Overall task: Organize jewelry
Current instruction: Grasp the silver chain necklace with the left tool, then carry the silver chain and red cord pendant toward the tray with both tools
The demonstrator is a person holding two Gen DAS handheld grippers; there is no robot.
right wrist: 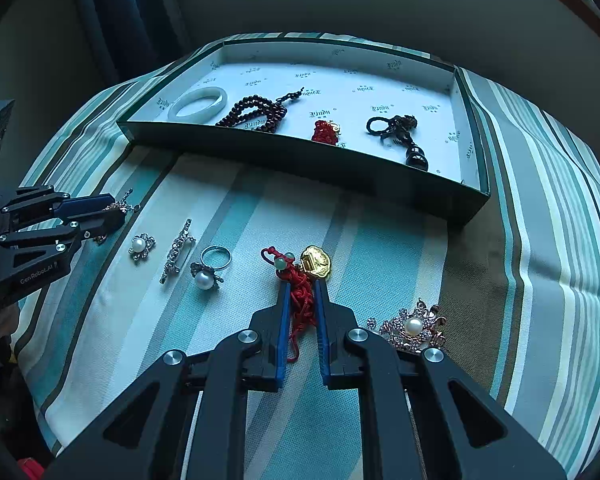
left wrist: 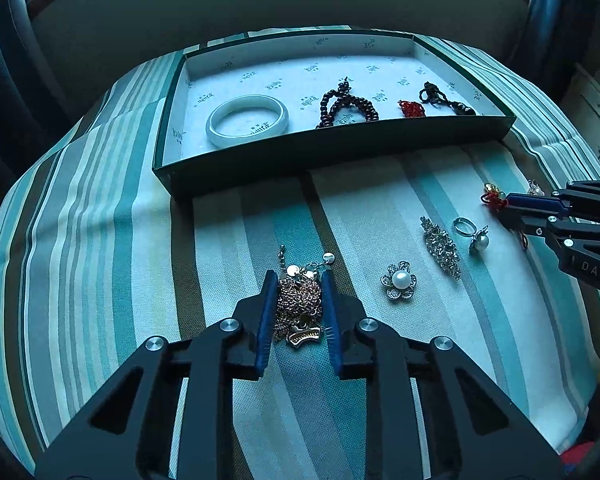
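Here, two tools at work over a striped cloth point(left wrist: 100, 240), each bent down on a separate piece. Left tool point(left wrist: 300, 300): pads drawn in against a heaped gold chain necklace point(left wrist: 300, 308), apparently gathered into a bundle so as to lift in one go. Right tool point(right wrist: 302, 308): pressed together on the red cord point(right wrist: 302, 300) of a gold charm point(right wrist: 316, 262), the charm itself left free beyond the tips. Behind both, a shallow green box point(right wrist: 300, 152) with printed white lining, already holding a white bangle point(left wrist: 247, 120), dark beads point(left wrist: 346, 106), a red knot point(right wrist: 325, 133) and a black cord charm point(right wrist: 400, 132), laid in a row along the near wall. On the cloth, not yet sorted: pearl flower brooch point(left wrist: 399, 281), crystal bar brooch point(left wrist: 442, 246), pearl ring point(left wrist: 474, 236), rose-gold pearl brooch point(right wrist: 414, 328). Beneath, a rounded desk; beyond, dim wall, dark curtain point(right wrist: 120, 12), windows at the upper corners.
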